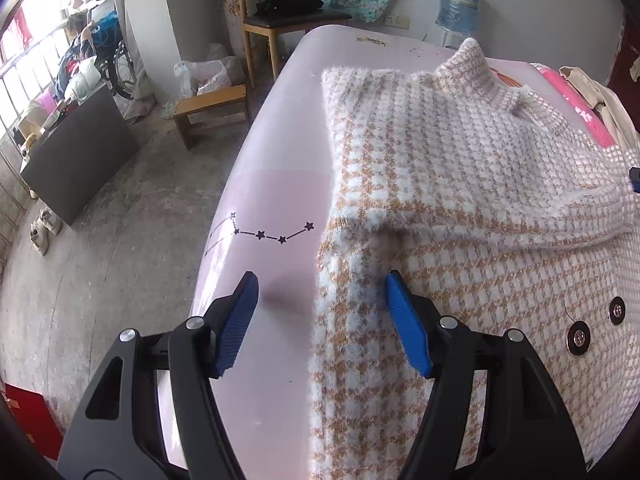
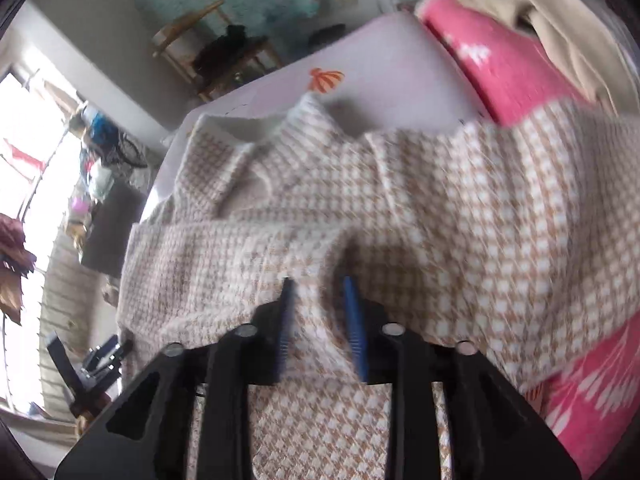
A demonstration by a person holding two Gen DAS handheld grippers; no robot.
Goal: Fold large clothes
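Houndstooth knit coat [image 1: 460,184] spread over the pink surface [image 1: 280,192], collar toward the wooden chair [image 1: 276,20], one sleeve folded across the body. Left hand-held gripper [image 1: 322,292] wide open at the coat's edge, gripping nothing. Right hand-held gripper [image 2: 318,292] narrowed on a raised fold of the coat, blue fingers [image 2: 354,320] pressing the knit. Two dark buttons [image 1: 596,324] near the left hand-held gripper.

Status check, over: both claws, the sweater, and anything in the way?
Left claw open, straddling the sweater edge on the table. Right claw shut on a sweater fold. Pink cloth and beige garment crowd the right side.
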